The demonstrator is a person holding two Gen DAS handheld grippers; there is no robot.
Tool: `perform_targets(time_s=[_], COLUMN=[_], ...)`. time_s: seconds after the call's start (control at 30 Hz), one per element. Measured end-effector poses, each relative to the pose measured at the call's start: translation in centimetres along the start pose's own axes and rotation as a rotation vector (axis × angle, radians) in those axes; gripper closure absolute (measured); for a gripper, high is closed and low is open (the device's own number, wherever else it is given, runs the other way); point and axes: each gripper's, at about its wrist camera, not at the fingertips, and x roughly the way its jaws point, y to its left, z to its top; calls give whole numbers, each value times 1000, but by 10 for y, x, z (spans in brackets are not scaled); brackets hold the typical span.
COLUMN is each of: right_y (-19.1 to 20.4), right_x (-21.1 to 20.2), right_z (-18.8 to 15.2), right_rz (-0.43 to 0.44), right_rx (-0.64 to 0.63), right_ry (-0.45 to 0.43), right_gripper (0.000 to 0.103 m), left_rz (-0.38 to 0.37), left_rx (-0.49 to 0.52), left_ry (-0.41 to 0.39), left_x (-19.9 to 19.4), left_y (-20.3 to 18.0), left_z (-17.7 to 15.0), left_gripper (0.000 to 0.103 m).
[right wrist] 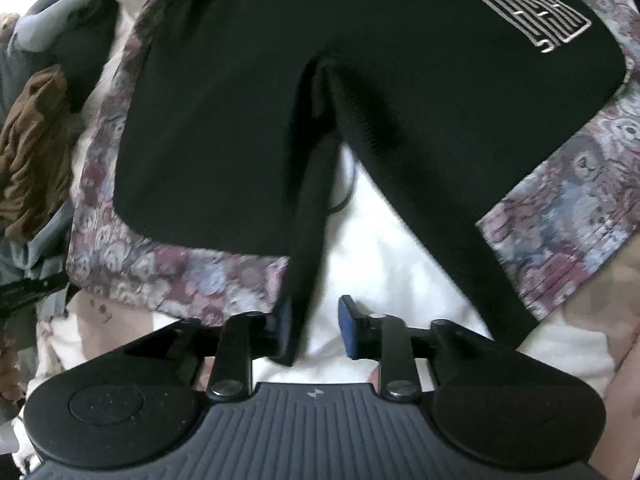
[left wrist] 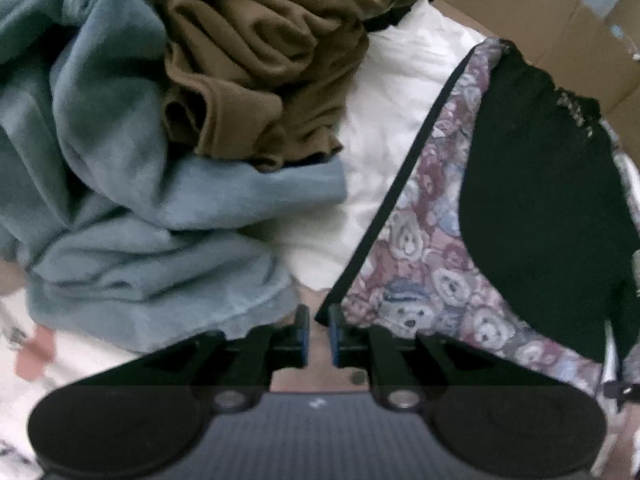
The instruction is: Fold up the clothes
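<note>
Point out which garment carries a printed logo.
The black shorts, spread flat on the bear-print cloth; a white maze-like logo marks one leg. The blue and brown garments look plain.

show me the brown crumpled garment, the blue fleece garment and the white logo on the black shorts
brown crumpled garment (left wrist: 256,60), left wrist view, middle folds
blue fleece garment (left wrist: 120,216), left wrist view, centre
white logo (right wrist: 534,20), right wrist view, middle

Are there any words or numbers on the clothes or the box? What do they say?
Black shorts: a white maze-like logo near one corner, letters too stylised to read.
Cardboard box: a small blue sticker, too blurred to read.
White sheet: dark printed marks at the edge, too blurred to read.
Nothing else carries text.
</note>
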Motion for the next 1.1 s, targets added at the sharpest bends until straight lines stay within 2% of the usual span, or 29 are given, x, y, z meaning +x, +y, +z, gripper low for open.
perform_targets(time_s=[0.1, 0.17, 0.33, 0.4, 0.43, 0.5, 0.57, 0.7, 0.73, 0.77, 0.87, 0.9, 0.93, 0.97, 1.0, 1.1], right_y=[-7, -5, 1, 4, 4, 3, 4, 4, 3, 2, 2, 3, 3, 3, 3, 4], right_x=[1, 2, 12, 16, 18, 23, 28, 35, 37, 38, 37, 37, 36, 36, 35, 33], right_z=[0, 0, -3, -5, -6, -7, -8, -9, -9, -9, -10, -11, -11, -12, -12, -13], right_rz=[16, 31, 70, 70, 71, 73, 70, 69, 71, 74, 84, 88, 92, 96, 100, 112], right_rx=[20, 28, 58, 54, 48, 46, 45, 50, 60, 70, 76, 75, 75, 74, 73, 72], right_ry=[-17, -32, -29, -26, -25, -21, -17, -10, -9, -11, -10, -8, -7, -6, -4, -1], right_gripper=[74, 74, 74, 63, 62, 61, 61, 61, 61, 61, 63, 72, 77, 91, 98, 102], left_rz=[-24, -26, -79, -106, -117, -144, -172, -205, -202, -192, -180, -190, -192, -186, -180, -161], left_rx=[-24, -20, -47, -67, -78, -81, -76, -59, -57, -55, -40, -36, -29, -16, -4, 9], left_ry=[-15, -21, -5, -2, -2, -13, -21, -2, 10, 18, 40, 46, 50, 48, 46, 41], left_x=[-2, 0, 14, 17, 19, 18, 19, 29, 33, 35, 37, 37, 36, 34, 32, 22], left_y=[4, 7, 10, 11, 10, 9, 8, 1, -1, -2, -2, -2, -3, -4, -6, -7], left_z=[2, 4, 5, 5, 5, 6, 6, 7, 7, 7, 5, 5, 4, 4, 4, 7], left_gripper=[88, 82, 80, 80, 78, 73, 61, 57, 60, 71, 92, 95, 97, 98, 98, 99])
